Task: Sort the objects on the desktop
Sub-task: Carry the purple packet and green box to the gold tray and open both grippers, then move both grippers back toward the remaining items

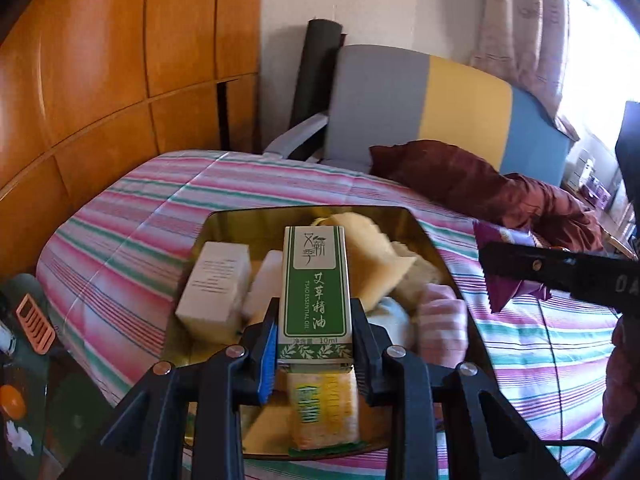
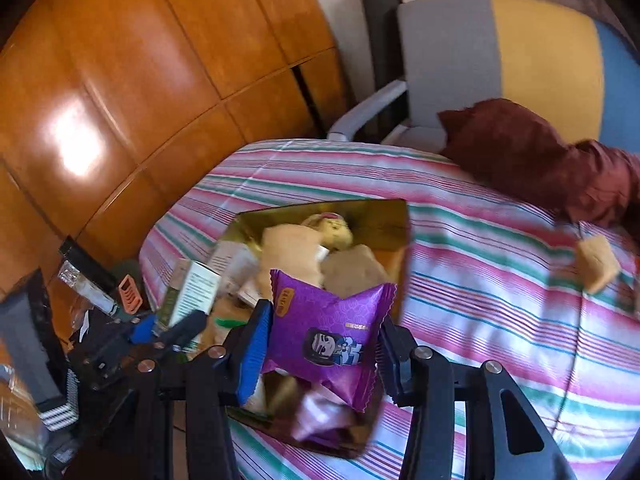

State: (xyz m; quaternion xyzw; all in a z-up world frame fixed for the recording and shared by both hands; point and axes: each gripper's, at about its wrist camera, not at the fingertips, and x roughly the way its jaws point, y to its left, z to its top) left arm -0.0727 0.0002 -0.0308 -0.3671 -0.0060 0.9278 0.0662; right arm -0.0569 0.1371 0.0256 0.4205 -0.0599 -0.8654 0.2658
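The left tool (image 1: 314, 334) clamps a green-and-white essential oil box (image 1: 316, 292) upright at the frame's center, over a gold tray (image 1: 224, 220) on a striped bed (image 1: 140, 208). Only this view shows the yellow packet (image 1: 324, 408) low in the tray and a white box (image 1: 216, 284) left of center. The right tool (image 2: 324, 348) pinches a purple snack packet (image 2: 324, 336) above the same tray; only its view shows a tan packet (image 2: 596, 264) lying at right on the bed.
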